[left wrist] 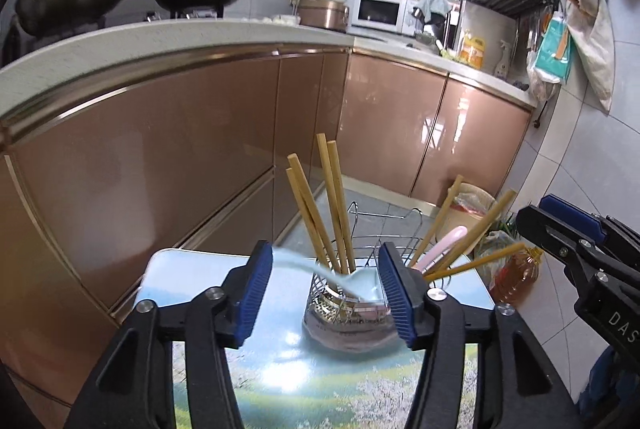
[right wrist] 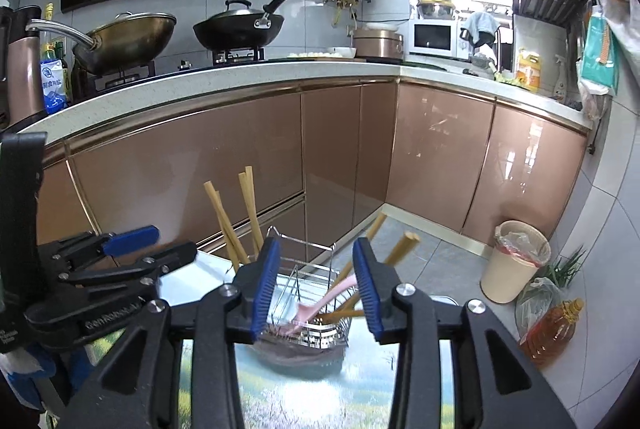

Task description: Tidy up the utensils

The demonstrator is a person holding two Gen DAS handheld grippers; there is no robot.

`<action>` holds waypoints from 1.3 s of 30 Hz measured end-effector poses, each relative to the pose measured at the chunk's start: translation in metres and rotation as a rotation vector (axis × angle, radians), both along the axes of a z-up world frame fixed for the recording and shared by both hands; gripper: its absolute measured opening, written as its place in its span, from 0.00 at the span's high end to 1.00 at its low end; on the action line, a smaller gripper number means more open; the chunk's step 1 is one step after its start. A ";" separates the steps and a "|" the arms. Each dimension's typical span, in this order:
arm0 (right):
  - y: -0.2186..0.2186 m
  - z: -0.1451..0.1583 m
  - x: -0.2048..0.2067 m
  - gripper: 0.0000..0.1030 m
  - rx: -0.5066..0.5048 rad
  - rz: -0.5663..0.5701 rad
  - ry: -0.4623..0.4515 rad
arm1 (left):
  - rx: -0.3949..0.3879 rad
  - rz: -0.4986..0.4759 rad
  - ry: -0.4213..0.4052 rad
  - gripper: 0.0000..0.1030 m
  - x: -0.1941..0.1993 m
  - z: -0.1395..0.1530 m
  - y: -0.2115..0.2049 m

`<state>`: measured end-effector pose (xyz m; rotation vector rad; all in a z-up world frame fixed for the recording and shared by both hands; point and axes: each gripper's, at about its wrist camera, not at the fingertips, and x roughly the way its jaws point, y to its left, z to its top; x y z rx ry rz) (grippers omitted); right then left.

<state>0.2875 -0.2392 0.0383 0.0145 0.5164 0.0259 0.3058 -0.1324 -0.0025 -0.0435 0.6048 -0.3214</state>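
Left hand-held gripper (left wrist: 326, 293) is wide open, with the light blue spoon (left wrist: 344, 279) lying sideways between its fingers, bowl end in the wire utensil rack (left wrist: 360, 293) on the desk (left wrist: 192, 269). Right hand-held gripper (right wrist: 316, 291) is open too, a bit farther back.

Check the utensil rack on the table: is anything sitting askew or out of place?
Yes. A pale blue spoon lies tilted across the rim of the utensil rack rather than standing in a compartment. The chopsticks and pink spoon sit inside. Both the left hand-held gripper and right hand-held gripper are open.
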 end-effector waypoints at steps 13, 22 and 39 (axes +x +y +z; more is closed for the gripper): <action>0.020 -0.020 -0.102 0.50 -0.026 -0.046 -0.007 | 0.020 0.032 -0.097 0.17 -0.095 -0.001 0.032; 0.033 -0.029 -0.168 0.36 -0.017 -0.110 -0.054 | 0.054 0.075 -0.172 0.06 -0.167 -0.008 0.060; 0.043 -0.047 -0.236 0.27 -0.007 -0.157 -0.084 | 0.104 0.128 -0.262 0.01 -0.235 -0.006 0.102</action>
